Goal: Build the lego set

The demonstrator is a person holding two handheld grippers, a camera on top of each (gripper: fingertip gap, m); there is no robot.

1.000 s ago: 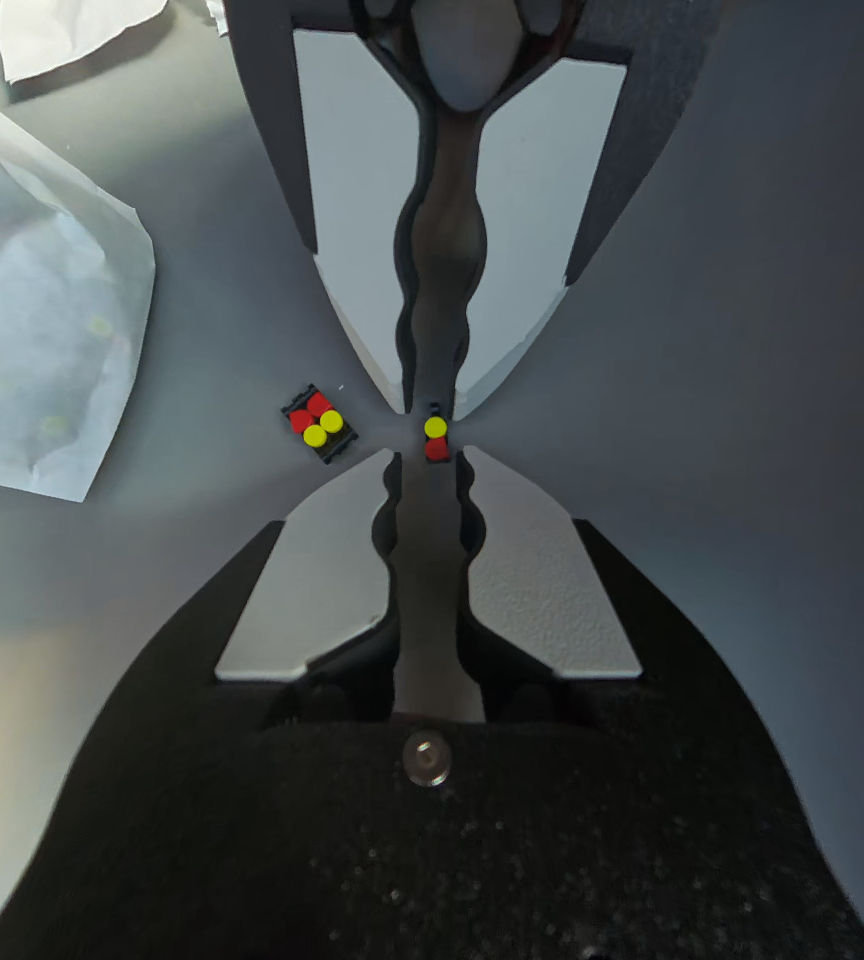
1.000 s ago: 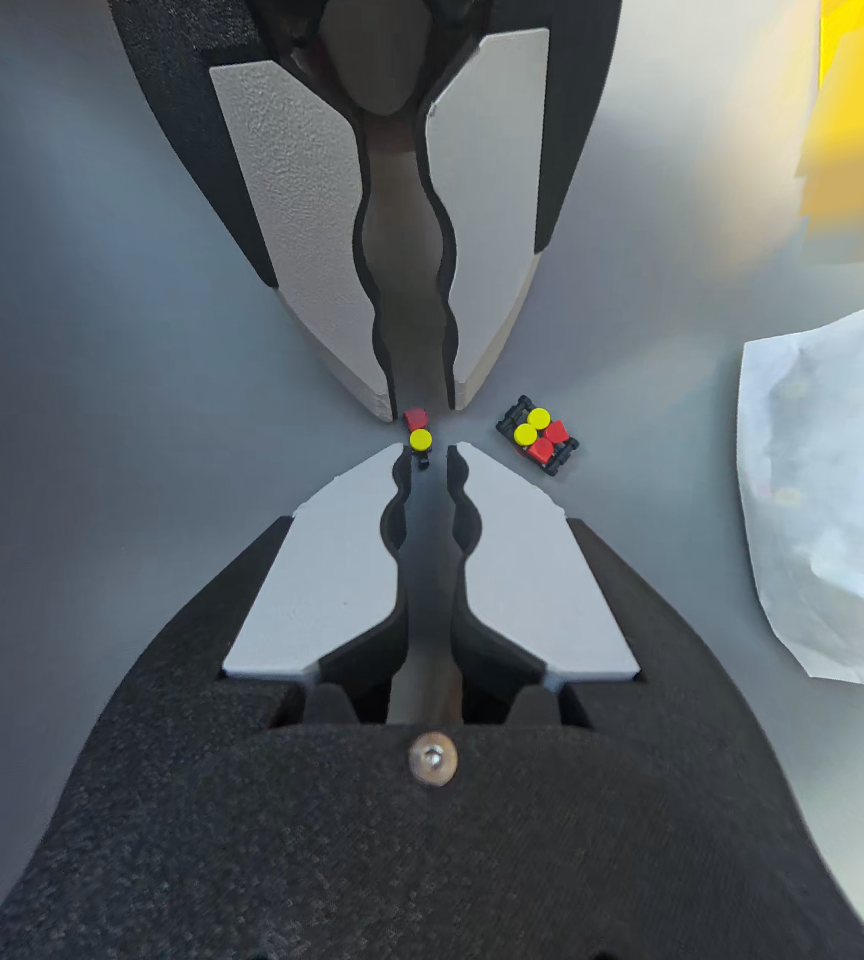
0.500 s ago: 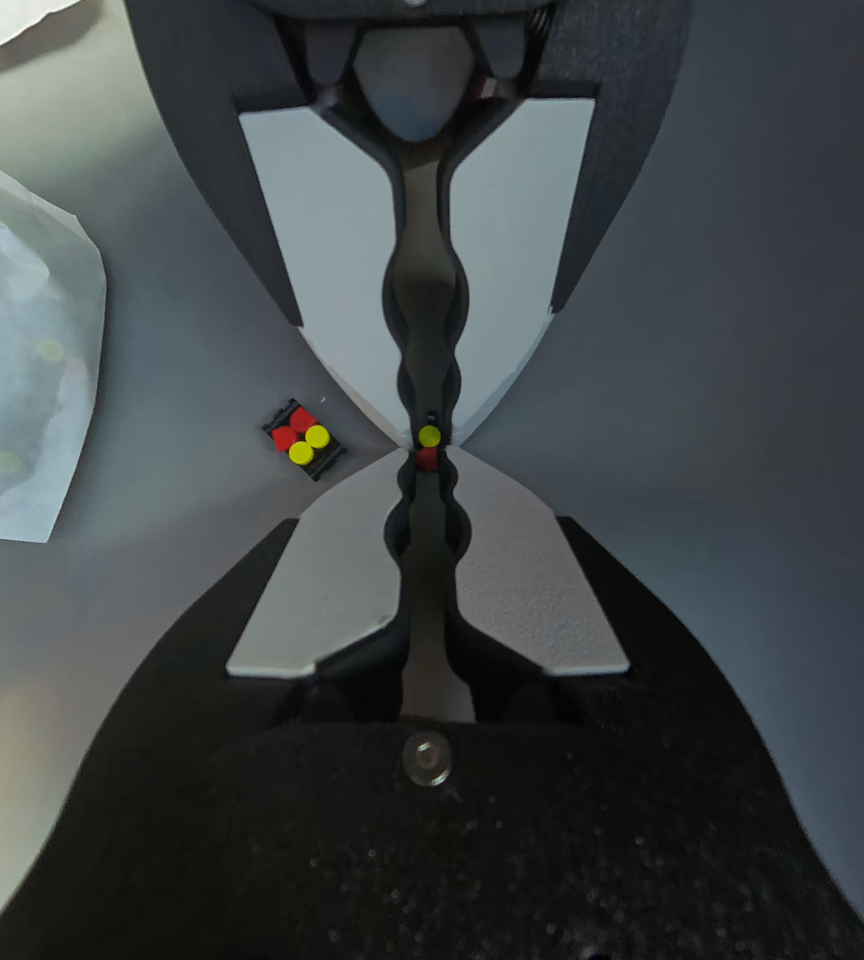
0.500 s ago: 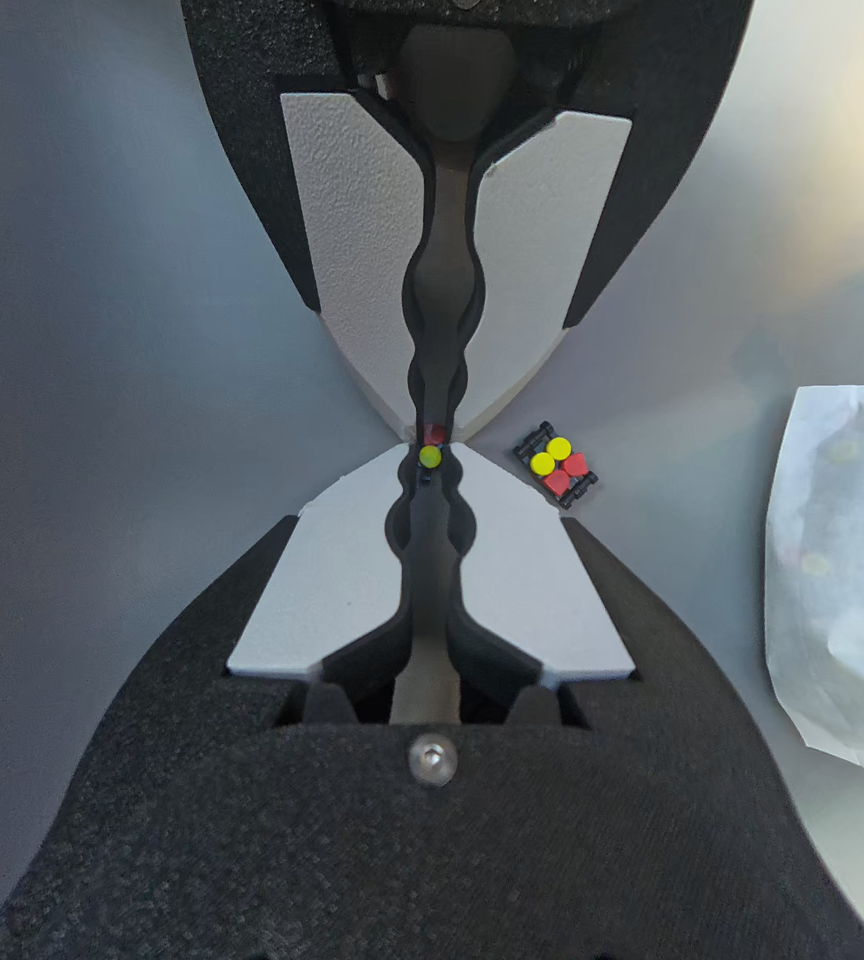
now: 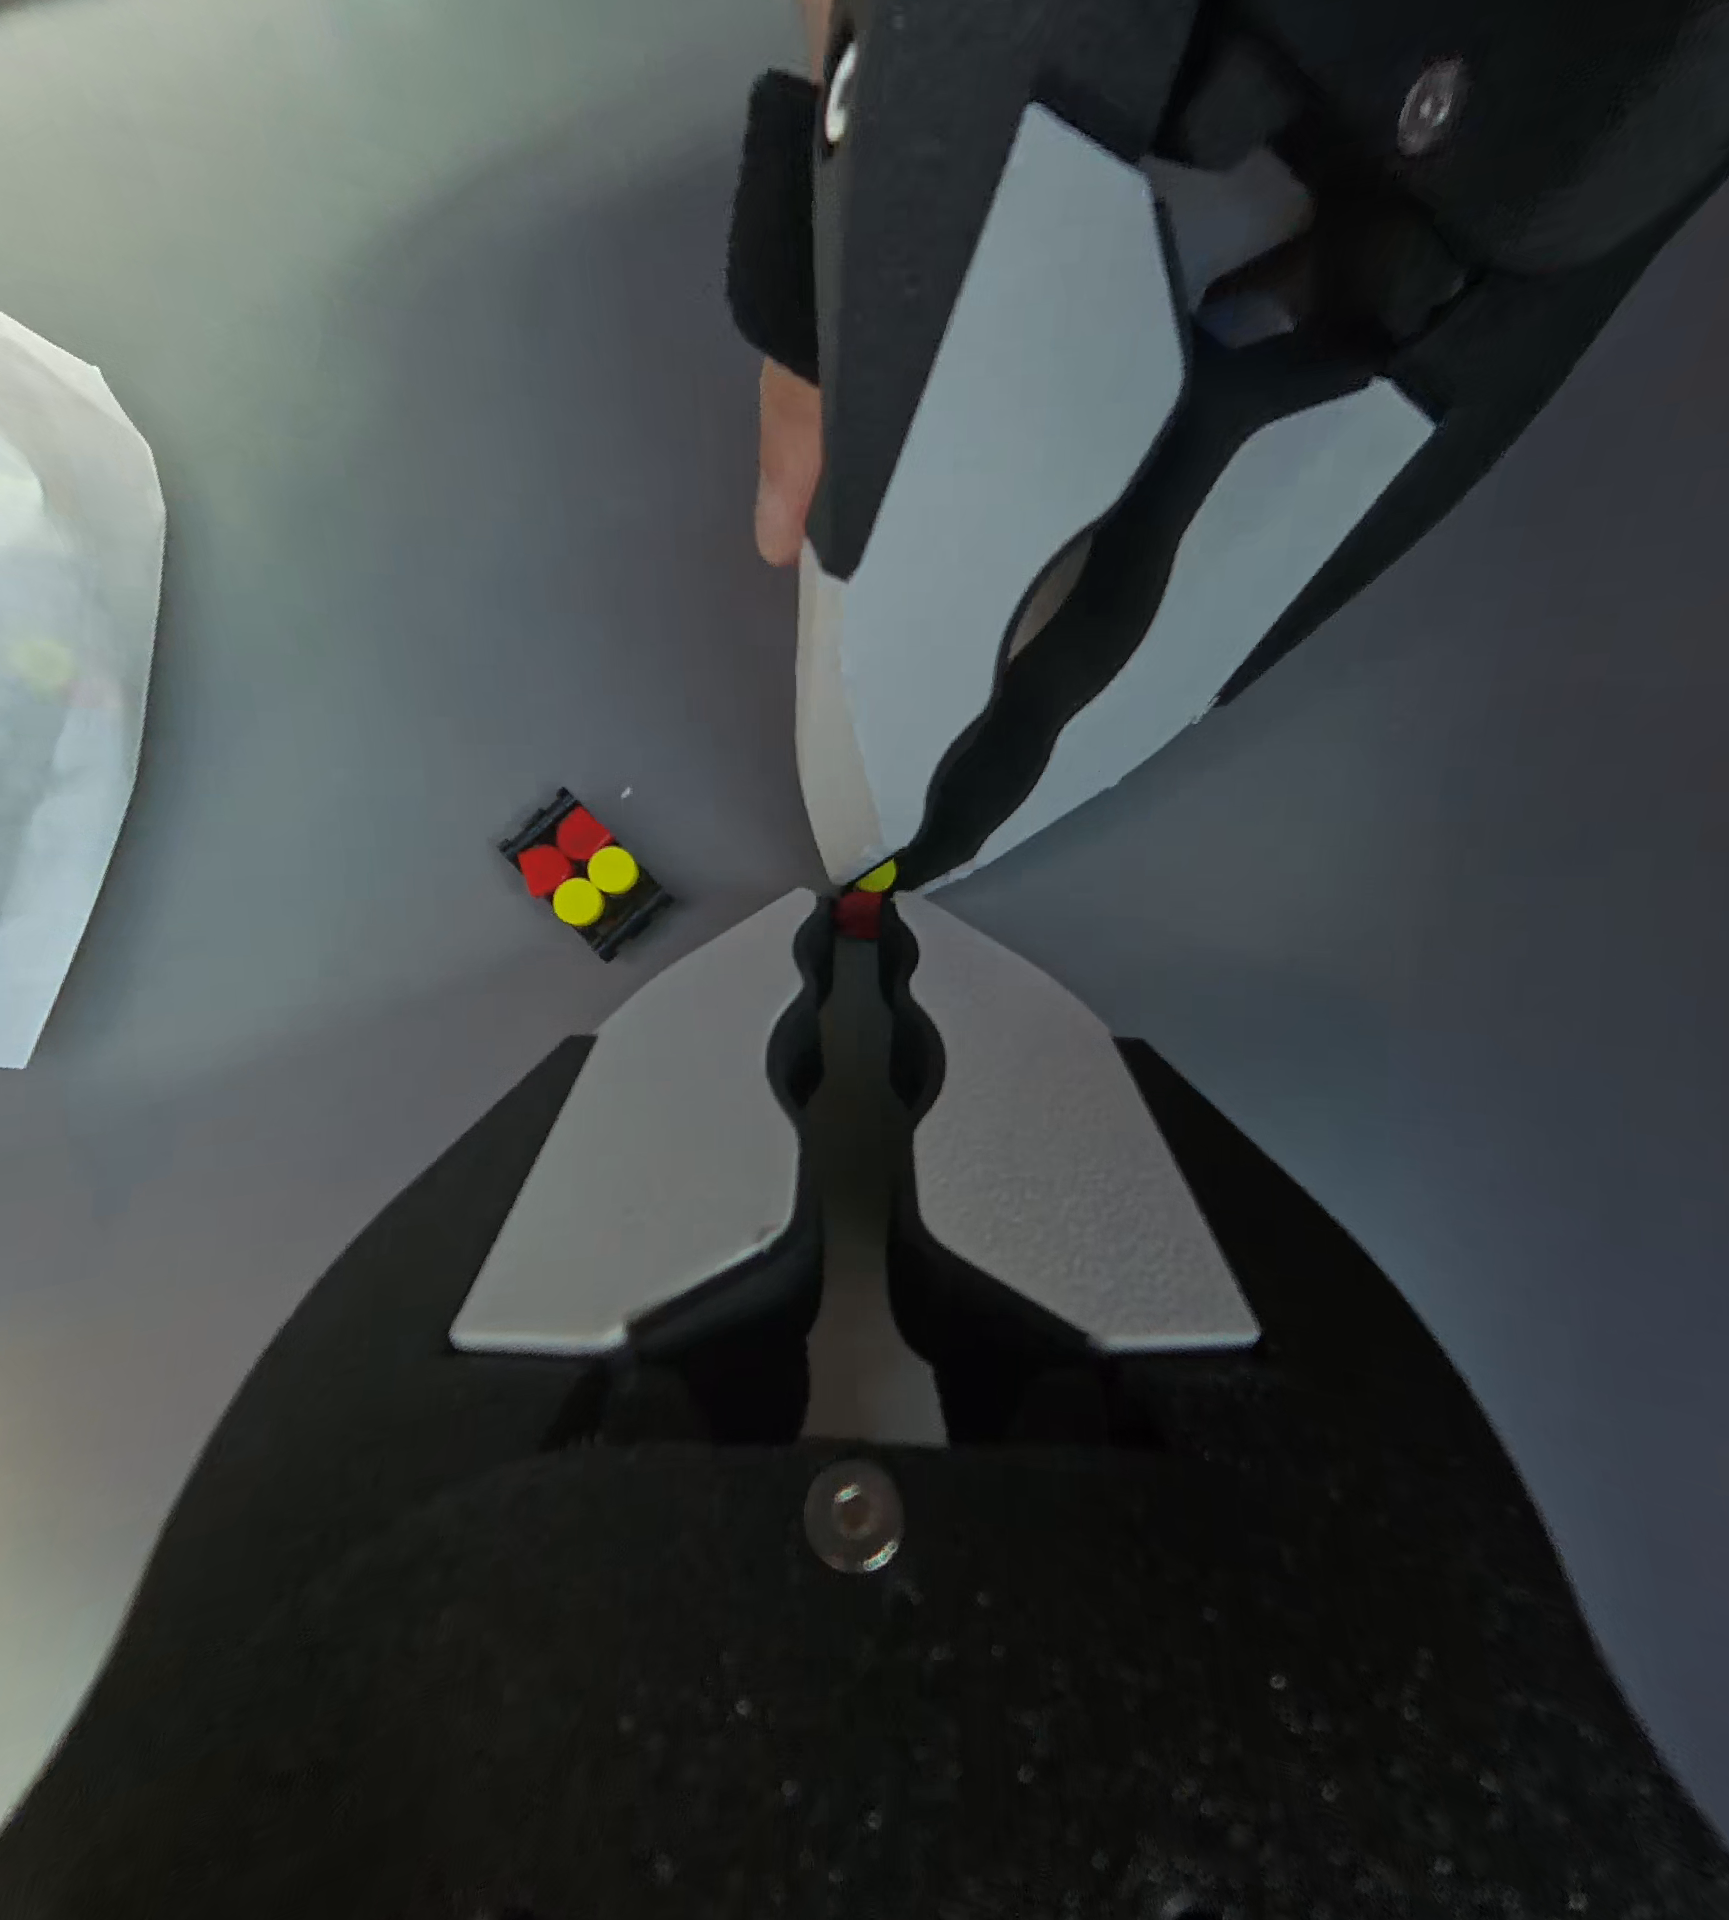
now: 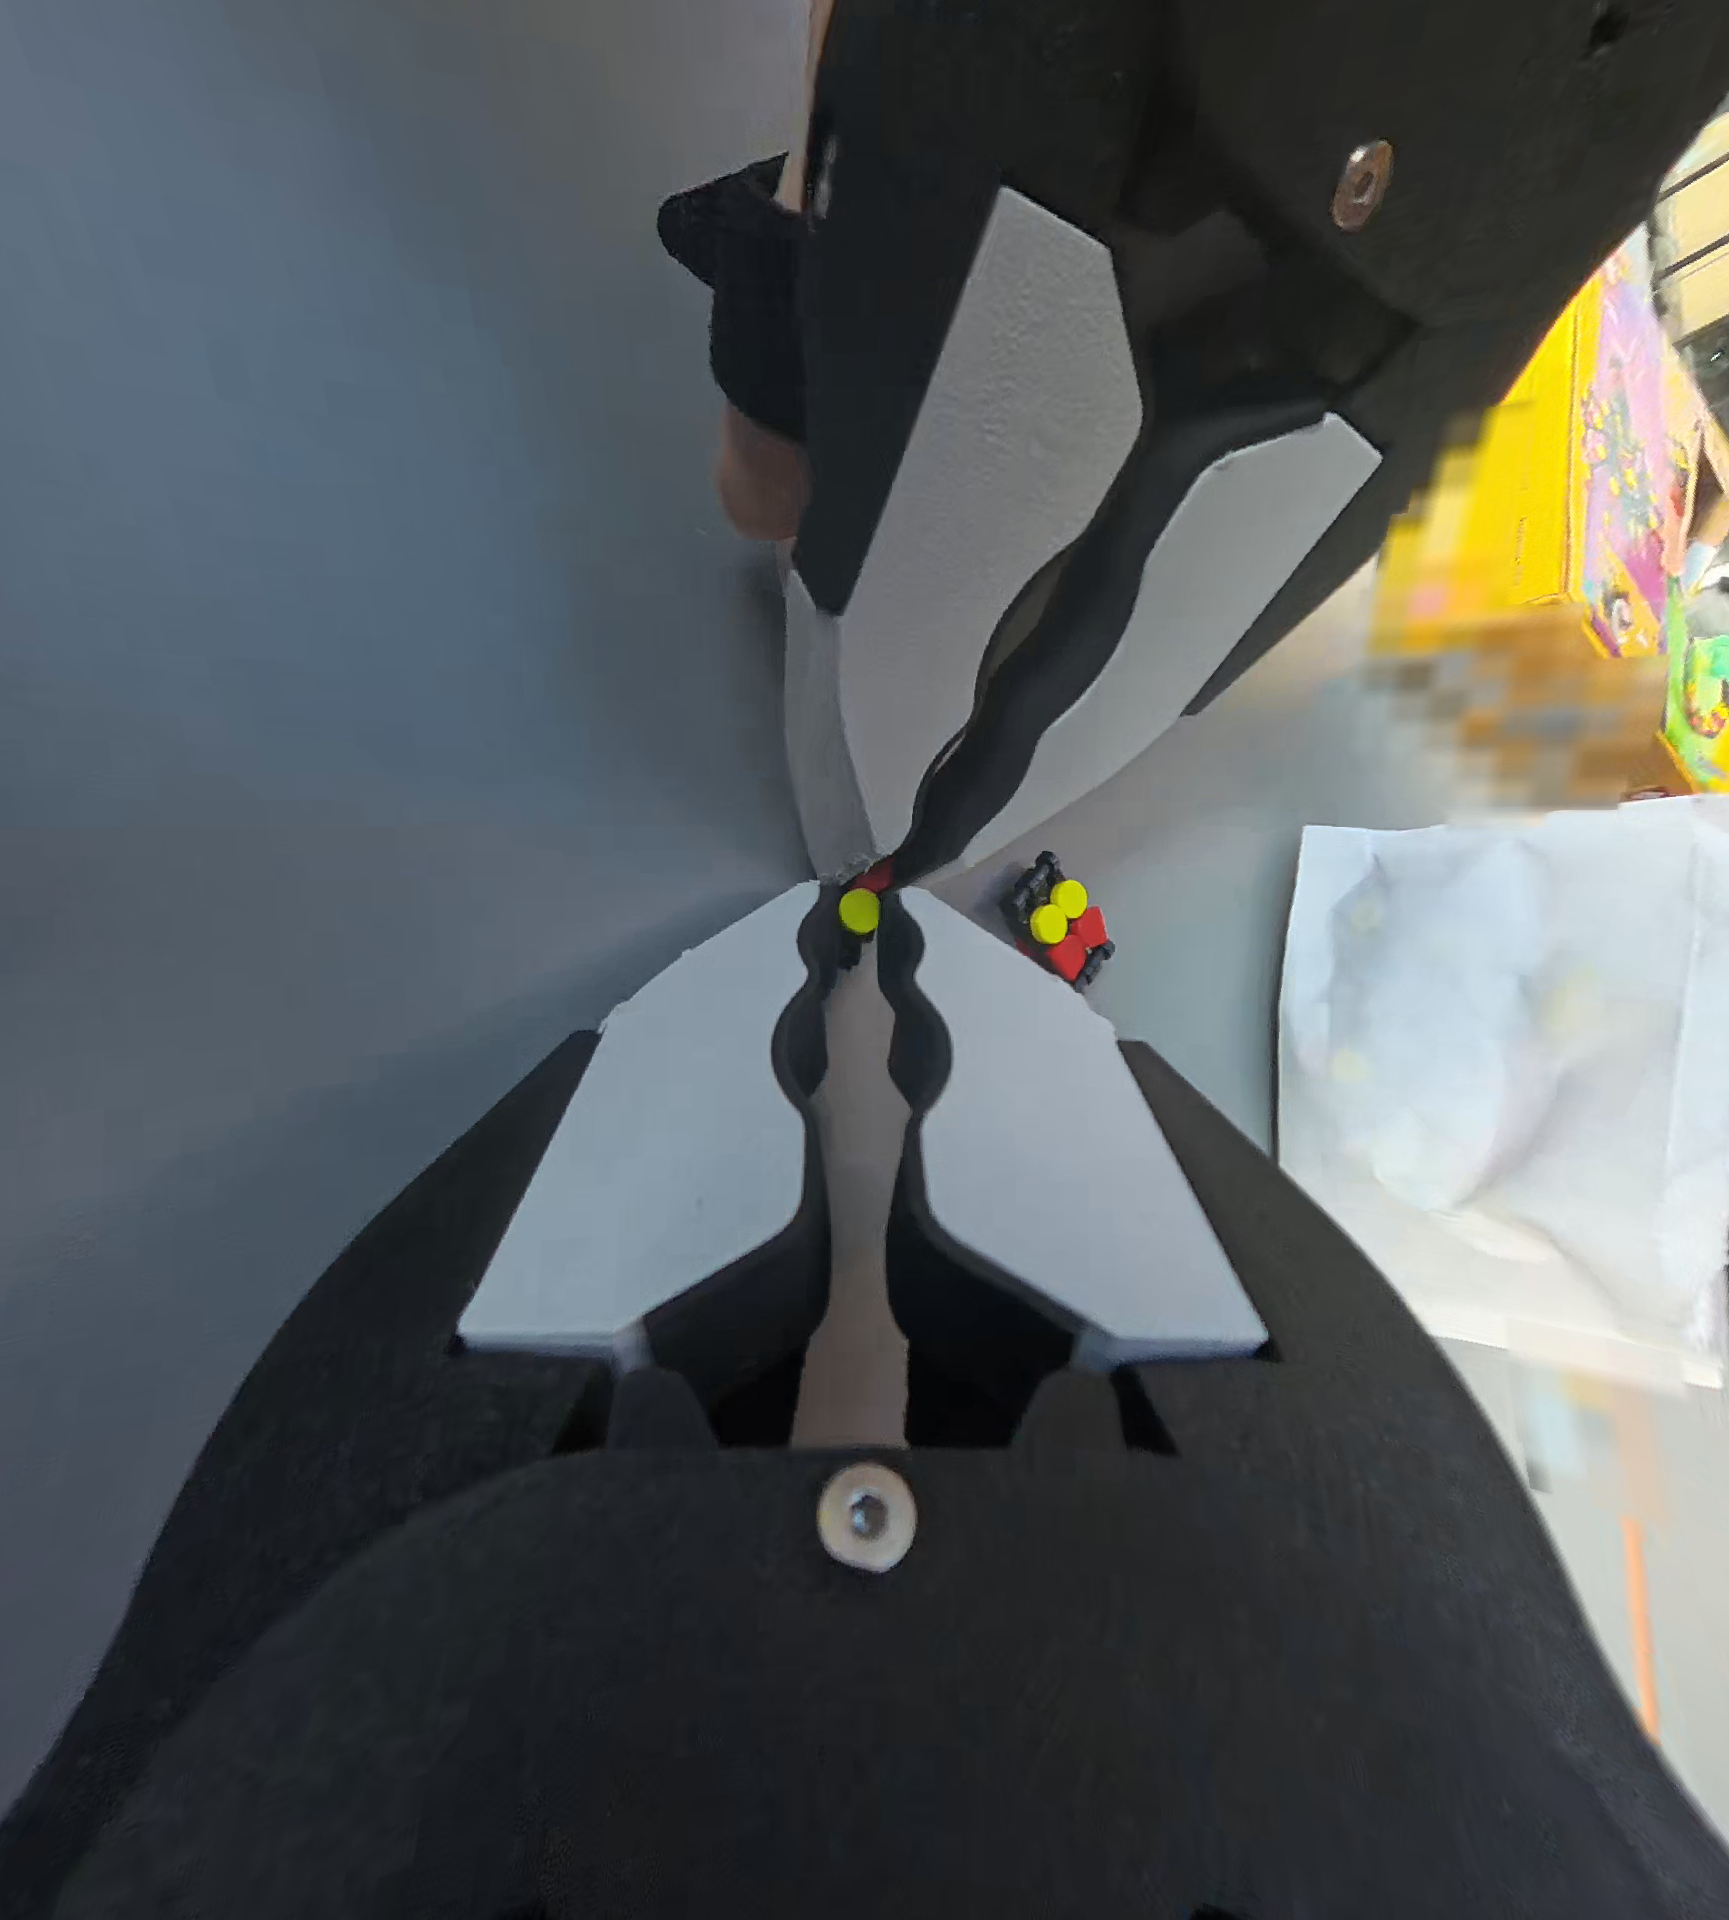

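Between your two sets of fingertips sits the small piece (image 5: 865,902): a narrow dark strip carrying one red stud and one yellow stud. Your left gripper (image 5: 857,920) is closed on its red end; your right gripper (image 6: 860,920) is closed on its yellow end. Both pairs of fingers meet tip to tip, and the right gripper stands tilted against the left.

Step in hand, as I judge it: a two-handed join or adjustment of this small piece, either pressing its studs home or re-gripping it for transfer. Whether it rests on the table or is lifted clear cannot be told.

Next move, as I judge it: one gripper must let go so the other can carry the piece to the larger sub-assembly (image 5: 585,873), a black base with two red and two yellow studs, lying flat on the grey table (image 5: 1462,1039) near the fingertips. Release gently; the piece is tiny and the hold is at the very tips, so it may twist or drop.

Surroundings: a white paper bag (image 6: 1514,1039) lies beyond the sub-assembly, apart from it, with faint coloured parts showing through. A yellow box (image 6: 1587,468) stands farther off in the right wrist view. Nothing lies between the grippers and the sub-assembly.
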